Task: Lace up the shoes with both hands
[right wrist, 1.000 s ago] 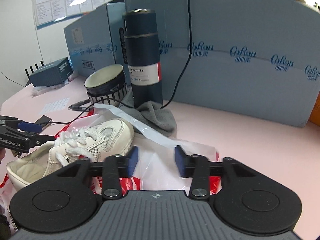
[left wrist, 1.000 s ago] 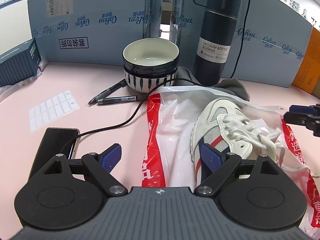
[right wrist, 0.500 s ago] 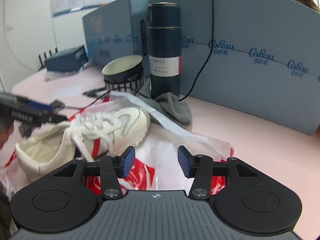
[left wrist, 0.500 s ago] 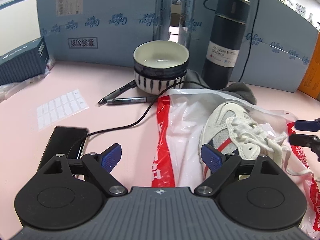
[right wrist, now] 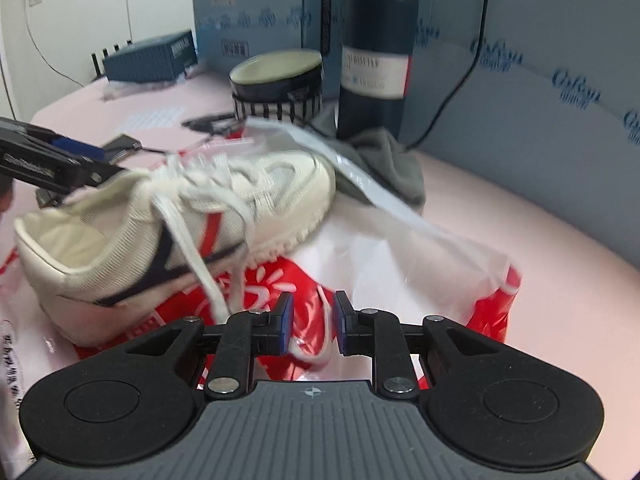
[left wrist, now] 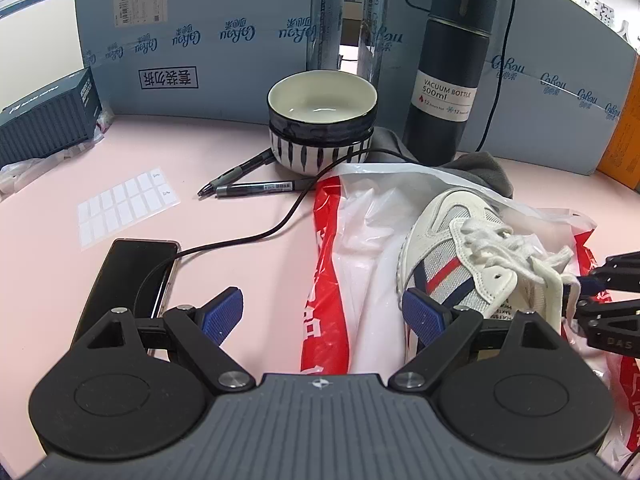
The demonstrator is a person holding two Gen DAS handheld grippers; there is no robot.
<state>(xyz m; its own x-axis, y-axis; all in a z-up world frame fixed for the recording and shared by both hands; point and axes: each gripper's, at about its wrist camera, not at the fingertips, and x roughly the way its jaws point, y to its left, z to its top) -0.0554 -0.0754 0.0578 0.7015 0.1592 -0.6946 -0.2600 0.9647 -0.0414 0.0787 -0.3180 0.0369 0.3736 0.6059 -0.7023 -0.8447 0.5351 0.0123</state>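
A white sneaker (left wrist: 452, 240) (right wrist: 168, 216) with red and navy stripes lies on a red-and-white plastic bag (left wrist: 332, 280), its white laces (left wrist: 520, 256) loose. My left gripper (left wrist: 322, 312) is open wide over the bag, its right pad beside the shoe's near side, holding nothing. My right gripper (right wrist: 313, 322) sits low beside the shoe's other side; its jaws are closing, with a gap still between the pads. A loose lace end (right wrist: 316, 354) trails between and under them. Each gripper shows in the other's view: the right gripper (left wrist: 600, 292), the left gripper (right wrist: 52, 160).
Behind the shoe stand a striped bowl (left wrist: 322, 120) and a dark vacuum bottle (left wrist: 444, 76) on a grey cloth (left wrist: 480, 168). Two pens (left wrist: 248, 182), a cabled phone (left wrist: 128, 280) and a label sheet (left wrist: 124, 204) lie to the left. Blue panels (left wrist: 200, 40) wall the back.
My right gripper has sunk closer to the shoe and bag, and its jaws have narrowed around the trailing lace. The left gripper has kept still and wide.
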